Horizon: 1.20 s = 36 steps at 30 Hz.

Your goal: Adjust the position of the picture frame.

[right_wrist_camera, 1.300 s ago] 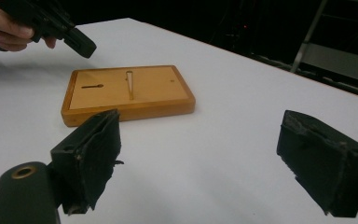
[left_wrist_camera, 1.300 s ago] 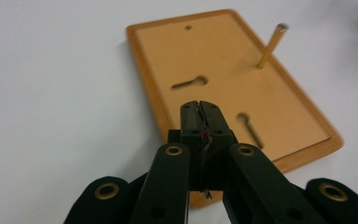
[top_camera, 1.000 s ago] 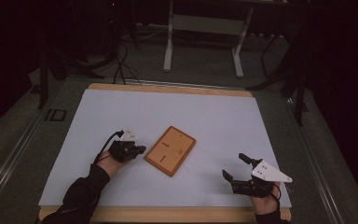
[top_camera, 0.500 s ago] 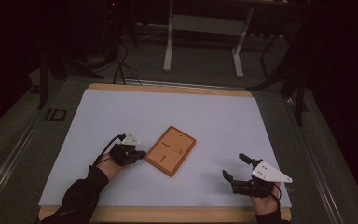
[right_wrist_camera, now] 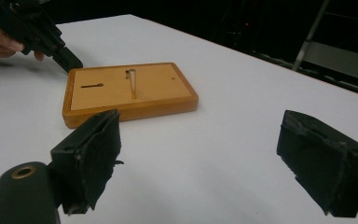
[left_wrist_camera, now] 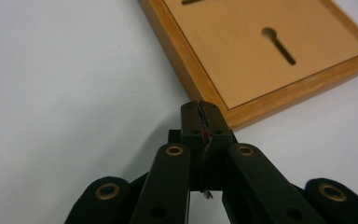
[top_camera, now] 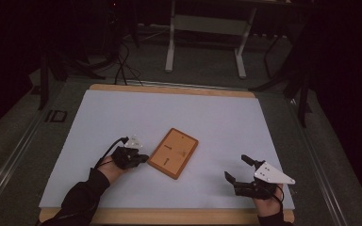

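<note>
A flat wooden board (top_camera: 173, 153) with a keyhole slot and a long narrow slot lies on the white table sheet (top_camera: 179, 113). My left gripper (top_camera: 143, 158) is shut, with nothing seen between its jaws. In the left gripper view its closed tip (left_wrist_camera: 201, 111) sits at the board's (left_wrist_camera: 270, 51) near edge, by a corner; contact is unclear. My right gripper (top_camera: 236, 167) rests near the front right, open and empty, well apart from the board. In the right gripper view its pads (right_wrist_camera: 91, 154) stand wide, with the board (right_wrist_camera: 130, 88) beyond them and the left gripper (right_wrist_camera: 63, 57) at the board's far corner.
The sheet covers a wooden-edged table (top_camera: 169, 88). A metal stand (top_camera: 207, 28) and cables stand on the dark floor behind the table. A hand (right_wrist_camera: 0, 42) holds the left gripper.
</note>
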Available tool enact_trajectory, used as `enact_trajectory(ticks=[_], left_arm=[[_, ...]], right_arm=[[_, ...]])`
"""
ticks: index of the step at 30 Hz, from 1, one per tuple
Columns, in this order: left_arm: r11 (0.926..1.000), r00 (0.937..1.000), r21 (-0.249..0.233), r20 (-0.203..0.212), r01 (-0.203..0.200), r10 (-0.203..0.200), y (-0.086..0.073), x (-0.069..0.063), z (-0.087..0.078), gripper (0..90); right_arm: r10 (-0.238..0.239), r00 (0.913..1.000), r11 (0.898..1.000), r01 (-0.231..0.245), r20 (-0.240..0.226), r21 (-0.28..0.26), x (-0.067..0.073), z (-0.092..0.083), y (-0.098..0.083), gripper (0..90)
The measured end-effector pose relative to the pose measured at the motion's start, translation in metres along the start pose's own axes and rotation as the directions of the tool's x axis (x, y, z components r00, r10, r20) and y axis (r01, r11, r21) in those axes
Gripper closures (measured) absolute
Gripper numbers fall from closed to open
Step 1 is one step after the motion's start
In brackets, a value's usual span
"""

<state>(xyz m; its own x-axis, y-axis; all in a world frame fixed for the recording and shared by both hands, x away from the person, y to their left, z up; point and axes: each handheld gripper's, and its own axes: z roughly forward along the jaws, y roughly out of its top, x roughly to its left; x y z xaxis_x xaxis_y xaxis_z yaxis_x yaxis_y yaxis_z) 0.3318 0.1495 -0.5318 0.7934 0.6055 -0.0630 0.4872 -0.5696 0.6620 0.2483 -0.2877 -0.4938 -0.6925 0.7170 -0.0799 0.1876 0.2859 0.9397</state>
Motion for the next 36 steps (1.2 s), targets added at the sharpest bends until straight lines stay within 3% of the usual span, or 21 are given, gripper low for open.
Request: enact_trajectory(ticks=[10, 20, 24, 36], left_arm=[[0.9999, 0.9997, -0.004, 0.019, -0.016, 0.016, 0.004, -0.008, 0.003, 90.0], [0.9985, 0.9938, -0.009, 0.096, -0.055, 0.055, 0.010, -0.026, 0.007, 90.0], [0.9971, 0.9917, -0.003, 0.104, -0.076, 0.076, 0.012, -0.034, 0.008, 90.0], [0.9956, 0.9892, 0.030, 0.120, -0.089, 0.084, 0.009, -0.034, 0.011, 89.9]], right_arm=[[-0.001, 1.0000, 1.000, 0.001, -0.002, 0.002, 0.000, 0.001, 0.000, 13.3], [0.001, 1.0000, 1.000, -0.001, -0.003, 0.003, 0.000, 0.001, 0.000, 13.3], [0.001, 1.0000, 1.000, -0.001, -0.004, 0.004, 0.000, 0.001, 0.000, 13.2], [0.003, 1.0000, 1.000, -0.003, -0.006, 0.003, 0.000, 0.002, 0.000, 13.3]])
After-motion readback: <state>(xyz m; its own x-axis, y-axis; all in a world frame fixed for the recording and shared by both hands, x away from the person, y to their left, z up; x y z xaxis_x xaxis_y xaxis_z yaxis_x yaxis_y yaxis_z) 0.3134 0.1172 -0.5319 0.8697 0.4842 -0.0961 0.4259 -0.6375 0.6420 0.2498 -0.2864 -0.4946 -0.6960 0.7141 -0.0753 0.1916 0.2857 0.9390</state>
